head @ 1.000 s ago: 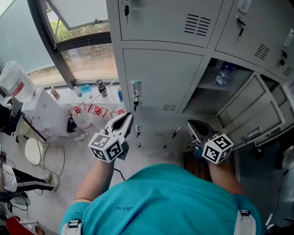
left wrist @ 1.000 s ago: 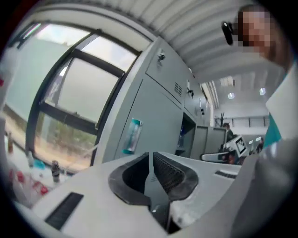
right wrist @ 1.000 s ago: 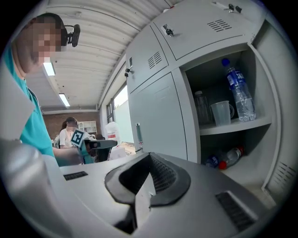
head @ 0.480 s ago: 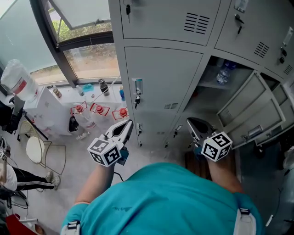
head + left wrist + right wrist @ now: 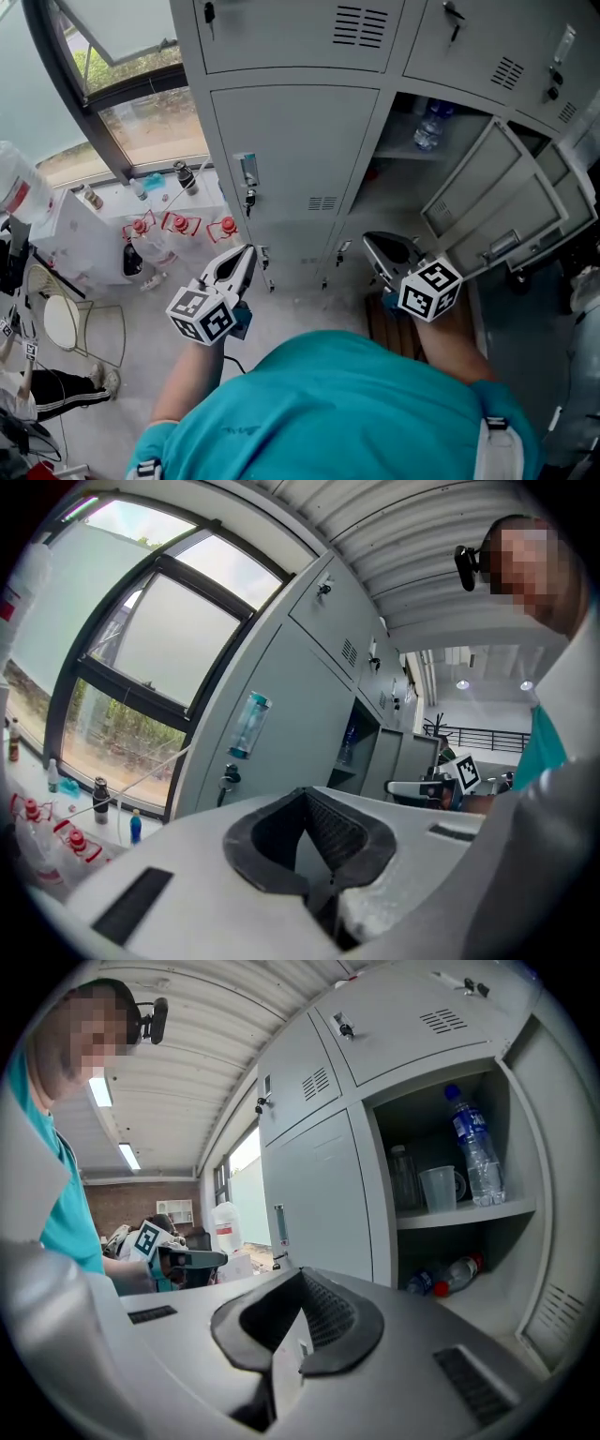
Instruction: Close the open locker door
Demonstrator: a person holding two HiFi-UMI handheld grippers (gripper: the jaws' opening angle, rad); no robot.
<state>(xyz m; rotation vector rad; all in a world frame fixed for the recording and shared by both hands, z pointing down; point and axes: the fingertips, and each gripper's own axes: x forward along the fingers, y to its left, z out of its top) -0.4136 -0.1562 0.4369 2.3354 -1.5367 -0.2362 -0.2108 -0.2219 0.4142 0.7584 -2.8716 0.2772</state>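
The grey locker door (image 5: 487, 202) stands swung open at the right, and its inner face also shows in the right gripper view (image 5: 562, 1241). Its compartment (image 5: 412, 141) holds a water bottle (image 5: 473, 1152), a clear cup (image 5: 439, 1188) and a bottle lying below the shelf (image 5: 450, 1277). My left gripper (image 5: 242, 259) is shut and empty, level with the closed door left of it (image 5: 291, 159); its tips (image 5: 305, 791) meet. My right gripper (image 5: 377, 249) hovers below the open compartment, short of the door, shut on nothing (image 5: 300, 1272).
Closed locker doors with keys (image 5: 248, 199) fill the wall above and left. A window (image 5: 141, 103) is at far left. Below it, a white ledge (image 5: 98, 220) carries several small bottles. A chair (image 5: 61, 323) and a large water jug (image 5: 14, 187) stand at the left edge.
The left gripper's jaws have come together. The head view has shifted, so the lockers sit further left in frame. Both grippers stay in front of the lockers.
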